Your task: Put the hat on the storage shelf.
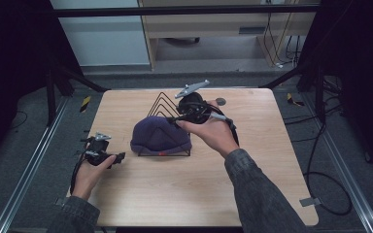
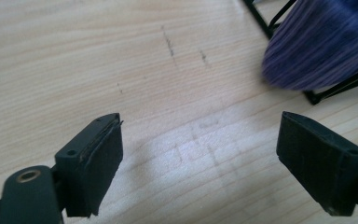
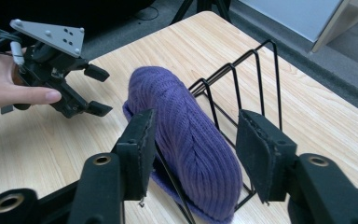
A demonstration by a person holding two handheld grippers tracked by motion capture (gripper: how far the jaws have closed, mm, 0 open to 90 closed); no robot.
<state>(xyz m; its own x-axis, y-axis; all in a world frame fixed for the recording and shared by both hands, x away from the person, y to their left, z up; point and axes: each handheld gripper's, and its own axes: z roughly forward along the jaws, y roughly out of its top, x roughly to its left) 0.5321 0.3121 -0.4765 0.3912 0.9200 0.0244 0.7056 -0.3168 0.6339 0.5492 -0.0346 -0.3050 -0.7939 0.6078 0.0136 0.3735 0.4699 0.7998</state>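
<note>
While the wooden desk point(image 1: 184, 189) carries everything, the black wire rack point(image 1: 163, 104) stands just ahead of the right gripper point(image 3: 193, 158), its triangular hoops upright. Draped over the rack's near hoops sits the purple knit hat point(image 3: 186, 135), directly between and just beyond the right gripper's jaws, which are spread wide and grasp nothing. Off to that gripper's far left, the left gripper point(image 1: 121, 158) rests low over the desk, jaws wide apart and empty, the hat ahead to its right.
</note>
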